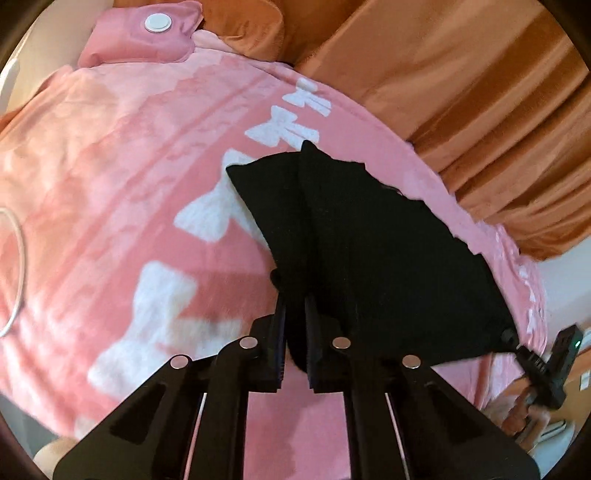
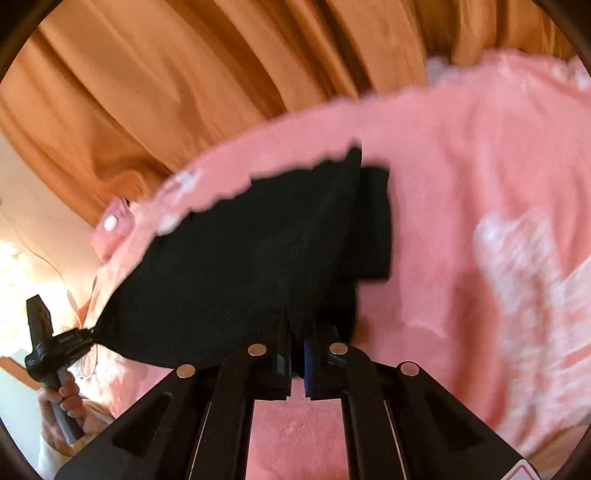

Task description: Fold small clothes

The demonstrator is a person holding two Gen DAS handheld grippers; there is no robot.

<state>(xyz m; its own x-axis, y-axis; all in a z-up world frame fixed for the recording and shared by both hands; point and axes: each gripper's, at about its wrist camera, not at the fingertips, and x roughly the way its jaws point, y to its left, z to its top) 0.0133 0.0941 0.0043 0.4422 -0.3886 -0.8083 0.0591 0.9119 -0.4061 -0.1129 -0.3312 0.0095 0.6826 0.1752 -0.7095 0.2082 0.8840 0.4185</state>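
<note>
Orange curtains [image 1: 480,92] hang in folds behind a bed that is covered with a pink blanket [image 1: 110,166], which has white bow shapes printed on it. At the far end of the bed, in the left wrist view, lies a pink cushion-like thing [image 1: 140,33] with a round white button on top. A thin white cable [image 1: 16,273] makes a curve at the left border of the same view.

Over the blanket, a black garment [image 1: 369,240] is held stretched between the two grippers. The left gripper [image 1: 294,314] has its jaws pressed together on one corner of the cloth, and the fabric rises in a fold straight from between the fingers. The right gripper [image 2: 295,332] also has its jaws pressed together, pinching the opposite corner, and the cloth spreads away from it toward the left in its own view. The far part of the garment seems to rest on the blanket near the edge by the curtains, while the near edge hangs lifted between the two grips; a folded flap of the cloth shows on the far right side in the right wrist view.

Each camera sees the other gripper at the border of its picture, pinching its corner, and a hand [image 2: 66,398] is visible around the handle of the left one
</note>
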